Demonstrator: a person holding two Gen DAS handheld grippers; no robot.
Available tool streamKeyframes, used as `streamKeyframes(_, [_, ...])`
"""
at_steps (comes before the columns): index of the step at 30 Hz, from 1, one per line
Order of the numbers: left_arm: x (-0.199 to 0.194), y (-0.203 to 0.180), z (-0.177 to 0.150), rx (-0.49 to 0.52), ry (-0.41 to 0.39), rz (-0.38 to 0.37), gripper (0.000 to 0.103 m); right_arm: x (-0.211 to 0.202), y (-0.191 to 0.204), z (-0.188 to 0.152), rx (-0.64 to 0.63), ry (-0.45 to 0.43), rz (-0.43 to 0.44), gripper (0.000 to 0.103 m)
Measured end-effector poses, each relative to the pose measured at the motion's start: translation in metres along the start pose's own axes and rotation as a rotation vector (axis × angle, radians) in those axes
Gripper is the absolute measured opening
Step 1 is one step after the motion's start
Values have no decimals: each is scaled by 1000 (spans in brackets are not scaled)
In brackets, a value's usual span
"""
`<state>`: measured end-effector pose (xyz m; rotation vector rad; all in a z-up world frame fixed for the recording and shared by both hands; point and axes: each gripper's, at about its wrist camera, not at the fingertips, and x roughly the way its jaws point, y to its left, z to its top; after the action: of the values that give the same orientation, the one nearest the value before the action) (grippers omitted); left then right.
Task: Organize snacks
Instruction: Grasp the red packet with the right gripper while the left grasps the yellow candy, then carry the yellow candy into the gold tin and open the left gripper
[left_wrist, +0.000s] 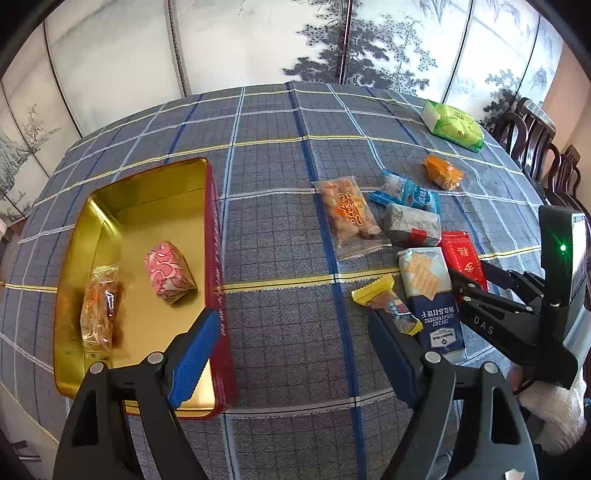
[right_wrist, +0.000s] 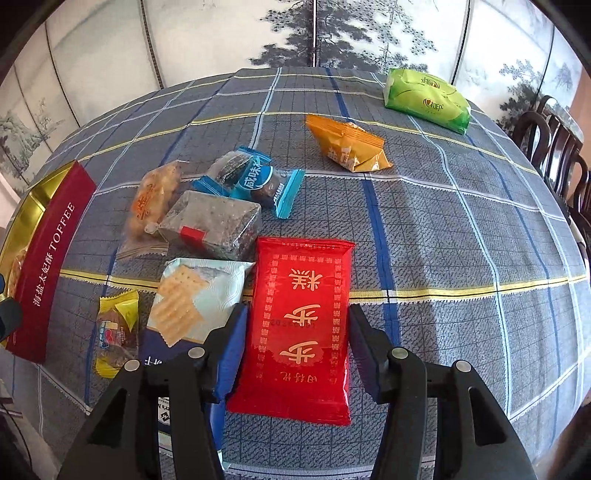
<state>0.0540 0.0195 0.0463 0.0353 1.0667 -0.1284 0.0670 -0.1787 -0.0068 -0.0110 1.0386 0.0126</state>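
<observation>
I've got my right gripper (right_wrist: 295, 332) spread astride the red packet (right_wrist: 301, 325), pads not pinching yet; next, squeeze, then carry to the tin (left_wrist: 218, 236).

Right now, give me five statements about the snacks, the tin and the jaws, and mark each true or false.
1. The gold tin holds two snacks. True.
2. The red packet lies between the right gripper's jaws. True.
3. The green pack is inside the tin. False: it lies at the far side of the tablecloth.
4. The left gripper holds the pink-patterned snack. False: its jaws are empty; that snack lies in the tin.
5. The orange packet touches the red packet. False: they lie apart.
</observation>
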Motion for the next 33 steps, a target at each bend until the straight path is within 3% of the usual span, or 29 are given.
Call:
streamKeyframes(6, [14,-15,2,-10,55,-44,80,-5,-18,-8,-4,-47,-9,47])
streamKeyframes(13, [37,-29,12,-82,183,-139,78,7,-83,7,107,-99,-90,47])
streamKeyframes(20, [60,-33,29,-163,273,-125,55,12,-91,11,104,-136,-90,48])
streamKeyframes(26, [82,-32,32,-241,354,-158,45,12,-90,11,106,-139,-89,49])
streamKeyframes(33, [82,-45,28,-154,326,-114,34,12,-90,11,108,-139,-85,49])
